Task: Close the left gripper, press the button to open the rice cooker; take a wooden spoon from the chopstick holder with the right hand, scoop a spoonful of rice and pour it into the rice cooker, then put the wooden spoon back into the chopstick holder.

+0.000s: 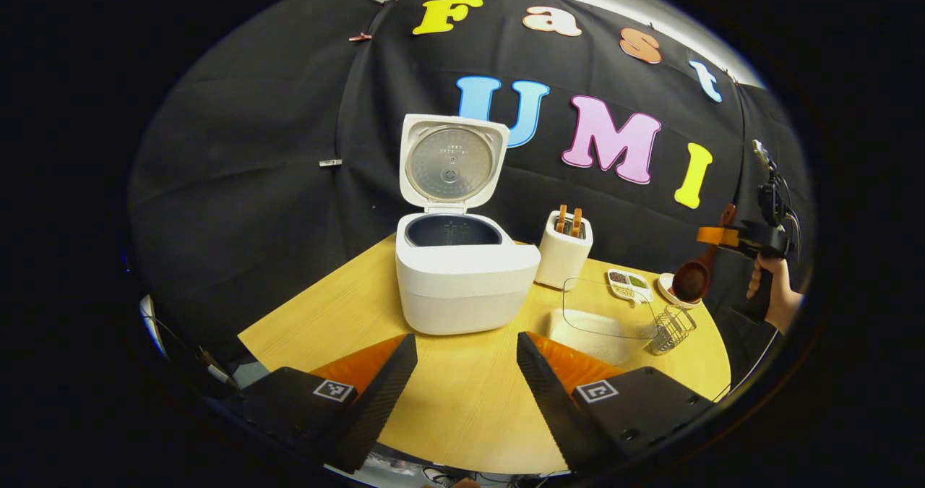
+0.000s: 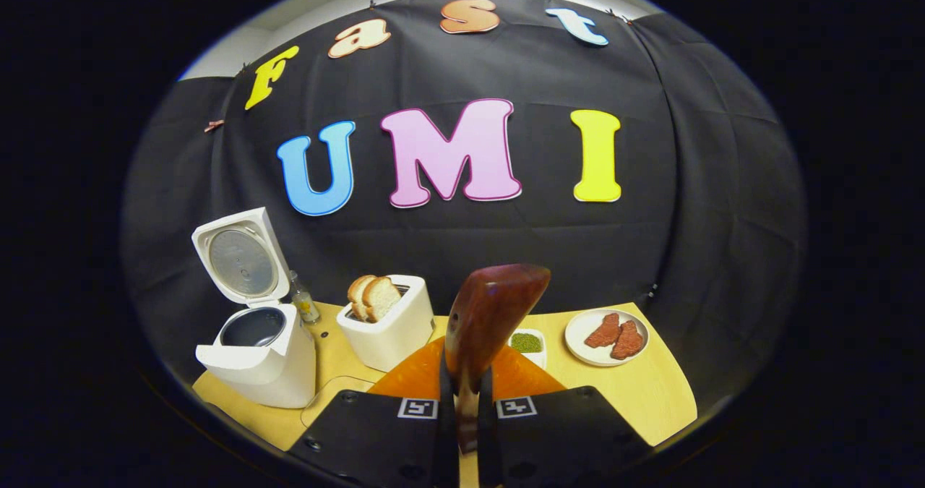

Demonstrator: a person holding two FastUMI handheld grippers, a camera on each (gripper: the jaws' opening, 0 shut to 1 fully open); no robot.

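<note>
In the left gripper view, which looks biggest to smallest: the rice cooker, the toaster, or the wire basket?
1. Rice cooker, largest by far.
2. Toaster.
3. Wire basket, smallest, though it sits nearer the camera than the toaster.

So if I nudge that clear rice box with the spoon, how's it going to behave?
The clear rice box looks like thin plastic on a smooth wooden table, so it would probably slide rather than tip. The rice filling its low, wide base likely gives it some weight. The wooden spoon, clamped in the right gripper, looks stiff enough to scoop.
</note>
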